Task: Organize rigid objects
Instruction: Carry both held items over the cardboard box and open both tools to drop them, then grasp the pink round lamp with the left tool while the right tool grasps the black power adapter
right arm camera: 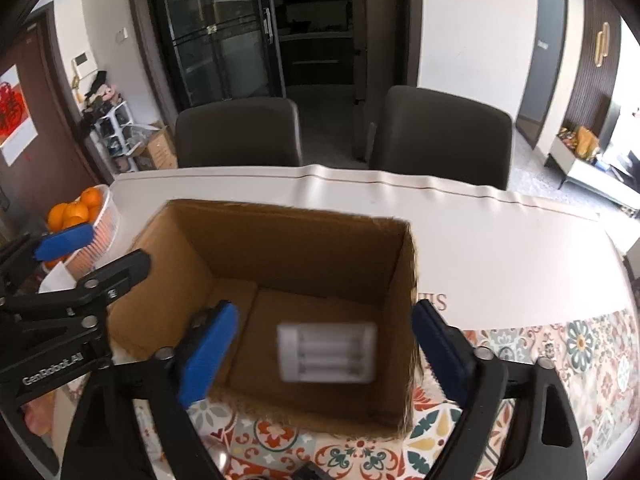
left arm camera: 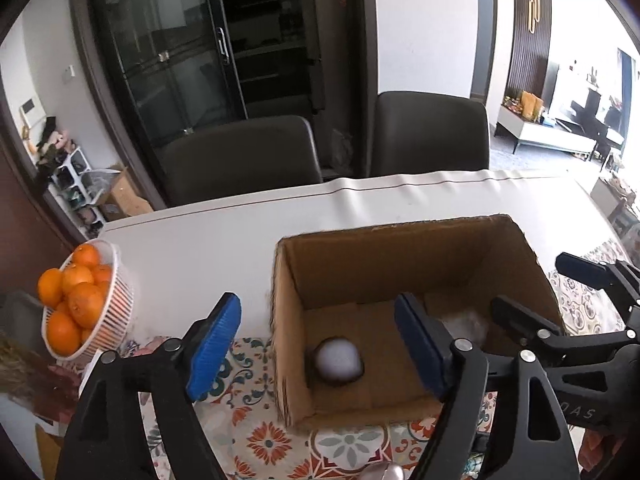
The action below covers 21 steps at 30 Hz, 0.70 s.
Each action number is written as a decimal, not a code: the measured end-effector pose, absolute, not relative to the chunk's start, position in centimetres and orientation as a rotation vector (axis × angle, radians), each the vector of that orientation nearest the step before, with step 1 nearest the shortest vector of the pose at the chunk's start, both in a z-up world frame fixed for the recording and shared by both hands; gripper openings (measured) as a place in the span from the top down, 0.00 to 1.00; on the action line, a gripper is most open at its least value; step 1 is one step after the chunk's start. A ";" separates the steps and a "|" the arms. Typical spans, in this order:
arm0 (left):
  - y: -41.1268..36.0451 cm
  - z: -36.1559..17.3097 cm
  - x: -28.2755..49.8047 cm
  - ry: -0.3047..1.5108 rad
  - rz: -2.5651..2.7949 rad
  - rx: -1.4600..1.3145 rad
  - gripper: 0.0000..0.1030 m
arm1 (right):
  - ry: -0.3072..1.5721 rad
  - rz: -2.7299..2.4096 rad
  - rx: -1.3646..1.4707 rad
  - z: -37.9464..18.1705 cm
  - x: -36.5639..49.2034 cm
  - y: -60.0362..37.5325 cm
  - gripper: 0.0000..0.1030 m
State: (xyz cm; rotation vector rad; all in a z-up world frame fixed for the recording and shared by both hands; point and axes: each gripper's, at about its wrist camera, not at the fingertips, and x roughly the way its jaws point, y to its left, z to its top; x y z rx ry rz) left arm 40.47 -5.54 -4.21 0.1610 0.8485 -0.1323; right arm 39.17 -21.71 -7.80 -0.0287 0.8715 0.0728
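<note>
Open cardboard box (left arm camera: 404, 264) (right arm camera: 288, 240) sits on the table (left arm camera: 208, 236) (right arm camera: 500, 240), its near edge over a patterned mat (left arm camera: 344, 448) (right arm camera: 560, 344). Inside, left wrist view shows a white ball (left arm camera: 339, 362) with a dark rim on the box floor, near the left wall. Right wrist view shows a white battery case (right arm camera: 327, 352), blurred, over the box floor between the walls, no fingers touching it (resting or midair: cannot tell).

Left gripper (left arm camera: 320, 348) (right arm camera: 92, 248) is spread wide and empty, one blue pad outside the left wall, the other over the box interior. Right gripper (right arm camera: 324, 352) (left arm camera: 528, 292) is also wide apart, holding nothing, one pad over the box's near left part, the other just outside the right wall. Both hover above the rim; the two tools sit close together over the box, so little side room there.

Bare table lies beyond the far wall and to the right. A white basket (left arm camera: 116, 312) (right arm camera: 106, 232) of oranges (left arm camera: 76, 296) (right arm camera: 74, 212) stands left of the box, apart from it, near the table's left edge. Two dark chairs (left arm camera: 240, 160) (right arm camera: 240, 132) are behind the far table edge.

Only the left view shows the ball; there the case is just a pale blur past the gripper's right finger. Only the right view shows the case clearly; the left finger hides the ball's spot.
</note>
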 end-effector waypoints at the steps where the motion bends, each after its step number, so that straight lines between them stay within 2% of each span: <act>1: -5.4 -4.2 40.2 0.846 -0.125 0.162 0.20 | 0.869 0.067 -0.028 -7.7 38.9 -21.7 0.12; 5: -5.3 -3.3 38.2 0.804 -0.112 0.169 0.14 | 0.841 0.044 -0.047 -7.0 37.1 -21.6 0.12; 21: -5.7 -0.7 29.5 0.686 -0.080 0.211 0.07 | 0.714 -0.041 -0.090 -3.6 27.8 -22.8 0.12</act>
